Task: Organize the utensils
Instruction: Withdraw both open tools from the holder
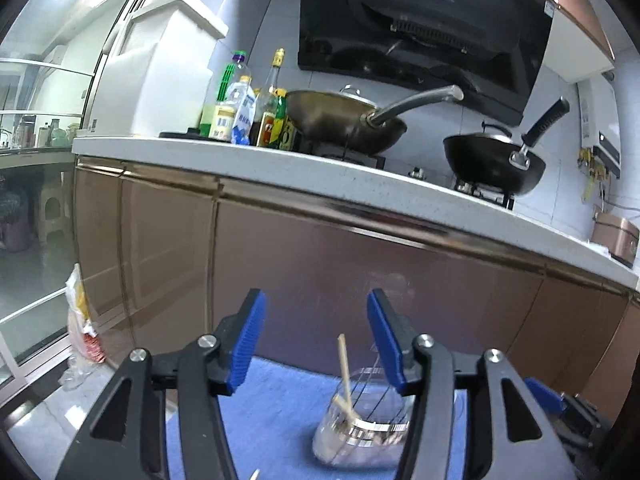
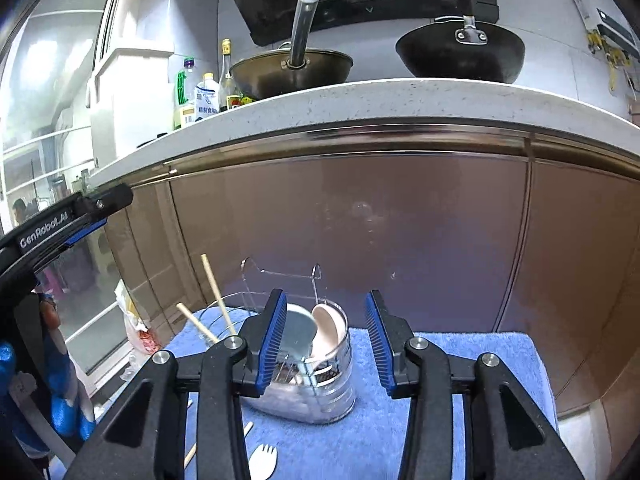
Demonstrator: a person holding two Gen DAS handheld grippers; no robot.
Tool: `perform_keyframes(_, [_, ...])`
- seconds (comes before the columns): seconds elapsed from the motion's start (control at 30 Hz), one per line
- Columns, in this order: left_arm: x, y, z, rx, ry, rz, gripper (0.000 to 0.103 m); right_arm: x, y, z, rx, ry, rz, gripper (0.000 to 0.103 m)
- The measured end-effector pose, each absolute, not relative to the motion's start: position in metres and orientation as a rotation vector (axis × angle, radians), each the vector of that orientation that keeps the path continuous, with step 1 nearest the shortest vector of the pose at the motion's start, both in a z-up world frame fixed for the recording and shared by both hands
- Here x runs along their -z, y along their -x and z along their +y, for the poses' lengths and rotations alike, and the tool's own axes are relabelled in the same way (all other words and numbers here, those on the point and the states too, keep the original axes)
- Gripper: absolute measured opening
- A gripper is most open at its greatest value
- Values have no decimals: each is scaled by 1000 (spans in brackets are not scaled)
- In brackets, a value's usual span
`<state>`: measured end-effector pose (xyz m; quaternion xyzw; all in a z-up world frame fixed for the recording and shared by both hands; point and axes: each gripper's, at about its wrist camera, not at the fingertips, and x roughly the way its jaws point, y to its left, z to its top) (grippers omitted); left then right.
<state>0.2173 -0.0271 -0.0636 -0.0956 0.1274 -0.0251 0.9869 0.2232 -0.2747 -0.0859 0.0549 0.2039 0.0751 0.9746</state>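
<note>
Both hand-held grippers, left (image 1: 316,340) and right (image 2: 326,340), hang released and empty over the blue towel (image 2: 460,360), where loose chopsticks (image 2: 218,440) and spork (image 2: 262,460) could be missed, or the light holder (image 2: 316,380) tipped.

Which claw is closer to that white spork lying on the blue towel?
Right. The white spork lies just under the right claw, below its left finger. The left claw sits off to the side, and its view doesn't show the spork.

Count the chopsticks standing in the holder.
2. Both stand in the clear utensil holder, at its left end: the taller chopstick leans left, the shorter chopstick lower, further left. Others may be hidden behind the right gripper.
</note>
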Motion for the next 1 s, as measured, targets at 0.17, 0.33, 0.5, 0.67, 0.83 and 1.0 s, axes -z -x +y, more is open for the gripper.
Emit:
perform_keyframes(0.17, [72, -197, -19, 37, 159, 328, 52, 82, -199, -278, -133, -117, 428, 41])
perform_keyframes(0.33, [80, -177, -15, 23, 100, 375, 52, 75, -171, -280, -90, -114, 423, 47])
perform_keyframes(0.5, [85, -161, -10, 22, 56, 426, 52, 68, -141, -278, -56, -97, 413, 47])
perform_keyframes(0.67, [88, -145, -5, 28, 36, 451, 52, 63, -113, -272, -18, -70, 411, 54])
perform_keyframes(0.83, [88, -131, 0, 33, 36, 458, 52, 57, -92, -264, 0, -47, 403, 58])
perform_keyframes(1.0, [88, -122, 10, 34, 39, 467, 52, 52, -80, -257, -9, -32, 400, 58])
